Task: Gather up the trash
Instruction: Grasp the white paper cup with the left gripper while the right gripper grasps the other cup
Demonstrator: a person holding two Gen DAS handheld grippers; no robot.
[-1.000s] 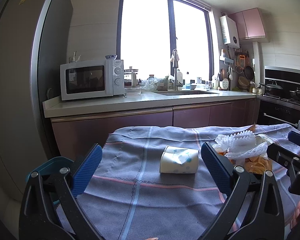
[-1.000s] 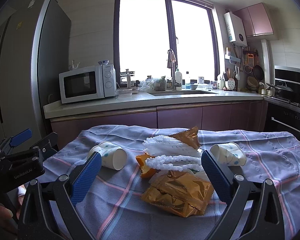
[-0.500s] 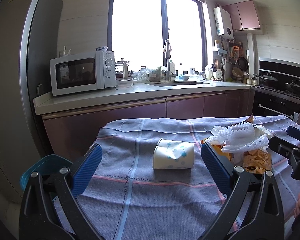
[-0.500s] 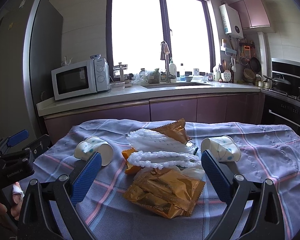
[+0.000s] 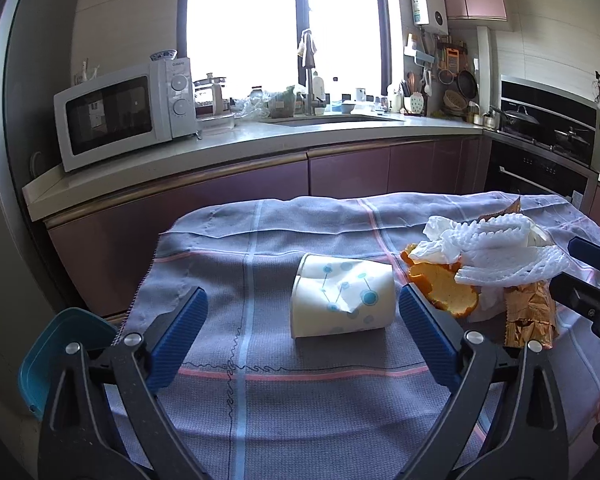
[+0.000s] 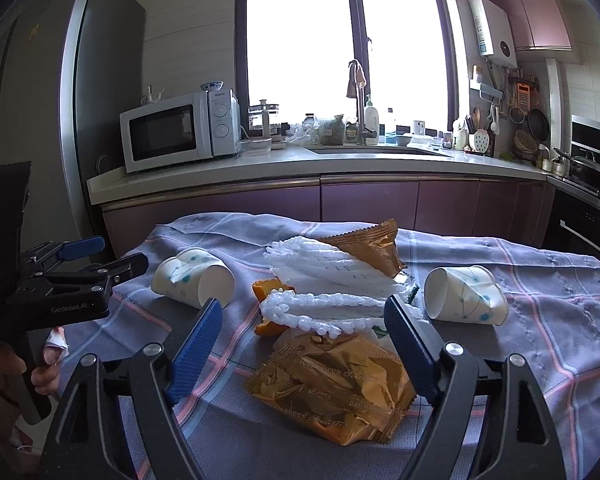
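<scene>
1. left gripper [image 5: 302, 316]: fingers spread wide, nothing pinched, lined up on the near paper cup [image 5: 342, 300], which lies on its side on the checked tablecloth [image 5: 244, 280] just ahead of and between the blue pads [image 5: 180, 330], not touched by either.
2. right gripper [image 6: 303, 320]: jaws have just been narrowing but are released, gripping nothing; the gold snack wrapper [image 6: 332, 392] sits low between the fingers, with the white foam netting [image 6: 324, 276] just beyond the tips.
3. step in hand, as a judgement: the approach before the first pick-ups, one piece of trash per gripper.
4. next move likely calls for easing the left gripper forward until the pads bracket the cup's sides, then a light squeeze, since thin paper would crush; on the right, dropping lower to catch the crinkled wrapper without dragging the netting along.
5. further back in the pile: orange peel [image 5: 446, 288] beside the netting, a second gold wrapper [image 6: 370, 248] behind it, and a second paper cup [image 6: 466, 294] on its side off to the right.
6. hard to make out: what lies under the netting; a blue container [image 5: 56, 352] at the table's left edge, possibly the bin, cut off by the left gripper's frame; the print on the wrapper, too small to read.
</scene>
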